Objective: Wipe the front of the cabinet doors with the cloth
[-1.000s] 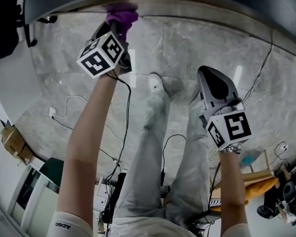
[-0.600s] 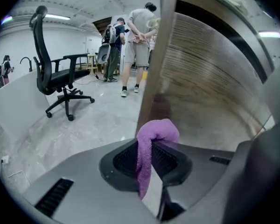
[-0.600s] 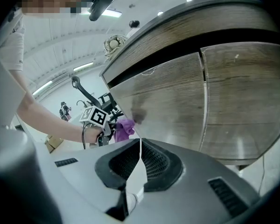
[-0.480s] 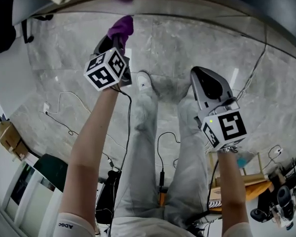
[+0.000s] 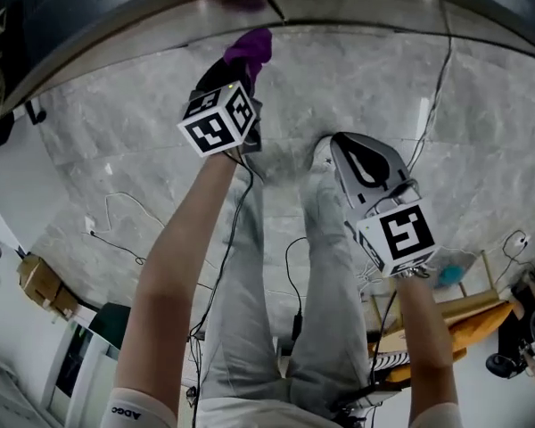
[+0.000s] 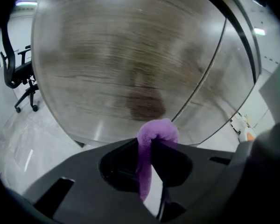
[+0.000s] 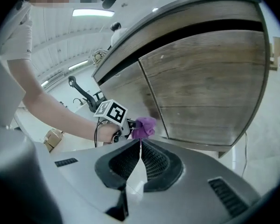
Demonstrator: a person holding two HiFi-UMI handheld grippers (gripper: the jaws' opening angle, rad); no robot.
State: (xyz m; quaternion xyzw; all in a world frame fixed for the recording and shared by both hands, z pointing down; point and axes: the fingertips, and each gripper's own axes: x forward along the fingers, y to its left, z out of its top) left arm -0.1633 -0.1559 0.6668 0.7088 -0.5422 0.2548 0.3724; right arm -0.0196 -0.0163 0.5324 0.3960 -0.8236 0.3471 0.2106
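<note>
- Left gripper view is showing the left gripper [image 6: 151, 146] with its dark fingers clamping a purple, bunched cloth [image 6: 157, 132]; a rounded wad is sticking out past the tips so that soft fabric, not plastic, is meeting the wood.
- That cloth is hanging low in front of the brown wood-grain cabinet doors [image 6: 130, 64], just beside the dark seam [image 6: 200, 78] where two doors are meeting. It is casting a dim smudge of shadow on the panel, so it is sitting very close, but I cannot tell whether it is actually touching.
- From the head view, the left arm is reaching forward and down over the grey marble floor [image 5: 116, 150], which suits working the lower edge of the doors.
- Further right, the right gripper [image 7: 140, 143] is idling with its grey fingers closing tip to tip on nothing. It is pointing at the doors from well back, likely keeping out of the wiping arm's way.
</note>
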